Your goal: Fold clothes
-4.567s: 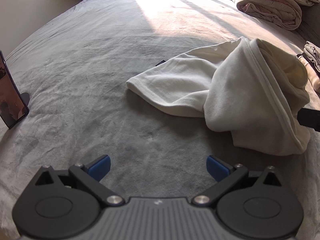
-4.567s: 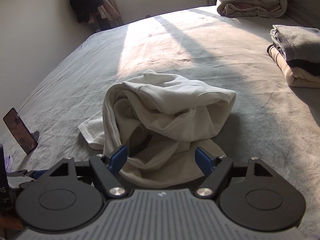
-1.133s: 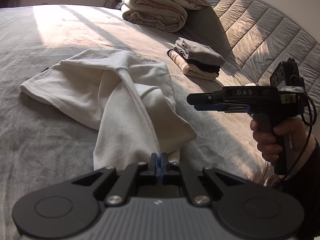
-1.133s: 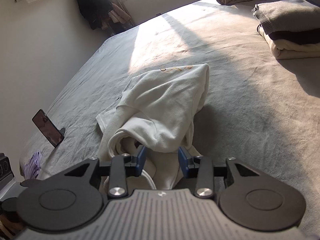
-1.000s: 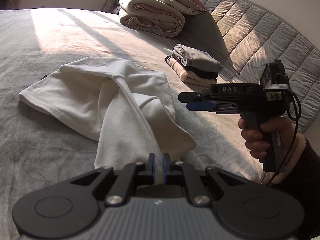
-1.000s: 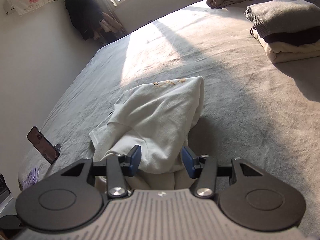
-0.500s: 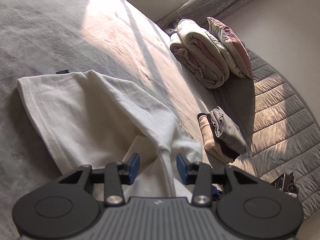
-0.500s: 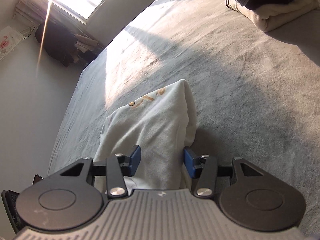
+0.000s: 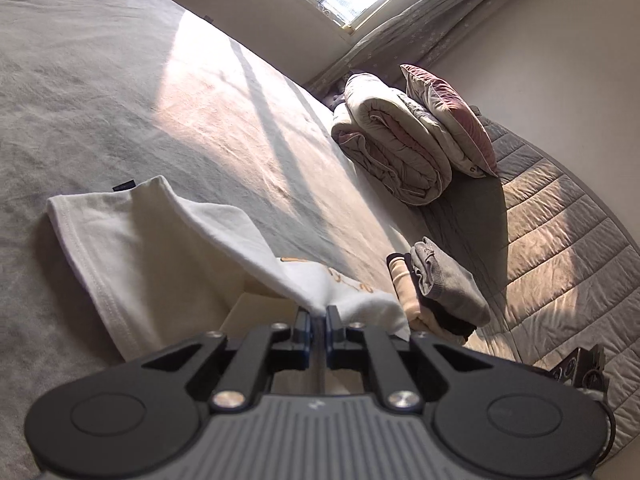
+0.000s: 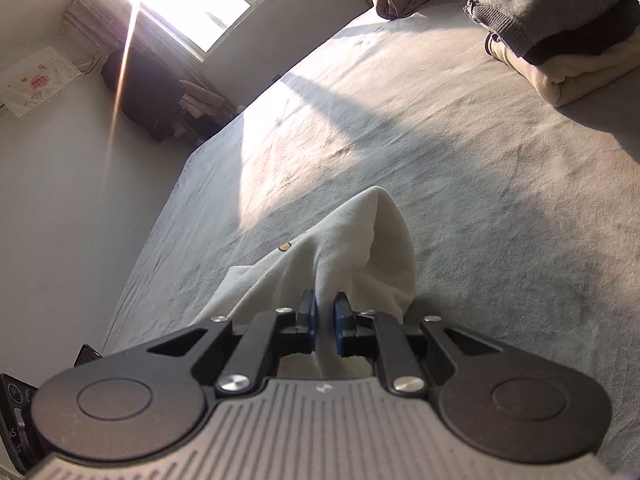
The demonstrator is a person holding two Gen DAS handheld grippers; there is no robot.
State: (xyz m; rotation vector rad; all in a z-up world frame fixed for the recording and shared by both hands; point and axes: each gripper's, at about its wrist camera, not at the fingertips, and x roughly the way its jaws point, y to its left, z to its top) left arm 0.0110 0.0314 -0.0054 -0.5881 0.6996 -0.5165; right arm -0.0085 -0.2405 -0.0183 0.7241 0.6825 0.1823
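While draped on bed [image 9: 120, 92], white shirt [image 9: 160, 240] pinched by left claw [image 9: 317, 322], right claw [image 10: 325, 312]

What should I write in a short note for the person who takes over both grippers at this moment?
Left gripper: shut on a bunched fold of the white T-shirt.
Right gripper: shut on another part of the same shirt.
The shirt is partly lifted; one sleeve end lies on the grey bed.
Done: a stack of folded clothes sits near the headboard.
Left: spread the shirt flat, fold it, probably add it to the stack.
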